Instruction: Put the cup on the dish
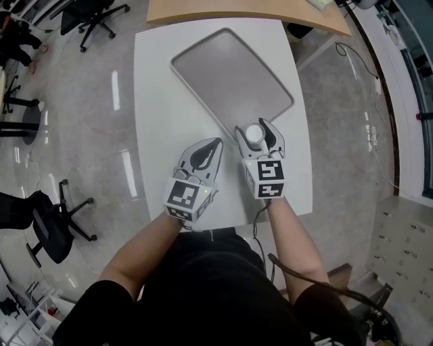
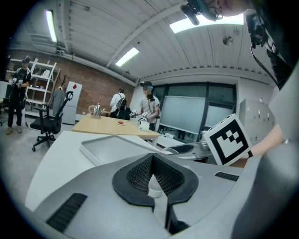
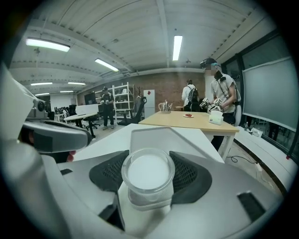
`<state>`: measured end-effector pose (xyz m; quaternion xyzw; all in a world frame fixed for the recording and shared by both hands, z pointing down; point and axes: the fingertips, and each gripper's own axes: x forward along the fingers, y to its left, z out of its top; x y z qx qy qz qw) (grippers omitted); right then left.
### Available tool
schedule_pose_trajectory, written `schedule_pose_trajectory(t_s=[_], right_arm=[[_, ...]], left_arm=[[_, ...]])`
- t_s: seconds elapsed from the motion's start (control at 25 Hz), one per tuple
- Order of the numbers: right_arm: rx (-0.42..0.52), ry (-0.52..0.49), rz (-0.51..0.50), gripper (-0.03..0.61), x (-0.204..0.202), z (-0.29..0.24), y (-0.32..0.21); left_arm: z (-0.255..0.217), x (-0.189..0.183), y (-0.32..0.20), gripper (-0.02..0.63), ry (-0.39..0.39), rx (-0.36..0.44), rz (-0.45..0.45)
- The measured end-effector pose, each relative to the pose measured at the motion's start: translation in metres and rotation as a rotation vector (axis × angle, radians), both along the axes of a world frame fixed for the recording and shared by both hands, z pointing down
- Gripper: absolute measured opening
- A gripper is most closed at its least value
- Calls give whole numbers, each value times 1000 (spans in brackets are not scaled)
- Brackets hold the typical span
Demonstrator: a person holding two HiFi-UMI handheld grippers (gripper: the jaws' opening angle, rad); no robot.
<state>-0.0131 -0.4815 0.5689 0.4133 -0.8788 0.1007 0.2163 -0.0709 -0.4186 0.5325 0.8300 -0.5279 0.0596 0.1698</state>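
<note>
A small clear cup [image 1: 255, 133] with a white inside sits upright between the jaws of my right gripper [image 1: 254, 126], which is shut on it. In the right gripper view the cup [image 3: 148, 175] fills the gap between the dark pads [image 3: 189, 175]. The dish is a grey rectangular tray [image 1: 230, 74] lying askew on the white table [image 1: 159, 121]; the cup hovers just off its near corner. My left gripper [image 1: 215, 142] rests beside the right one, over the table's front part, jaws shut and empty. The tray [image 2: 117, 148] shows ahead in the left gripper view too.
A wooden table [image 1: 243, 10] butts against the white table's far end. Office chairs [image 1: 95, 17] stand on the floor to the left, and another chair [image 1: 51, 223] is nearer. People stand around the wooden table [image 3: 187, 119] in the background. Cables [image 1: 369, 128] lie on the floor to the right.
</note>
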Motion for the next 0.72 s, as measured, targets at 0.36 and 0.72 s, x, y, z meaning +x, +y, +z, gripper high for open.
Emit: schedule_pose_trajectory(t_s=[0.36,0.72], right_arm=[[-56,33,17,276,-20,40,-36],[-47,3,9,278,-25,40,-35]], left_arm=[[9,-20,-2,5,3,-26,-32],[9,-22,4,5,11,-29,-34]])
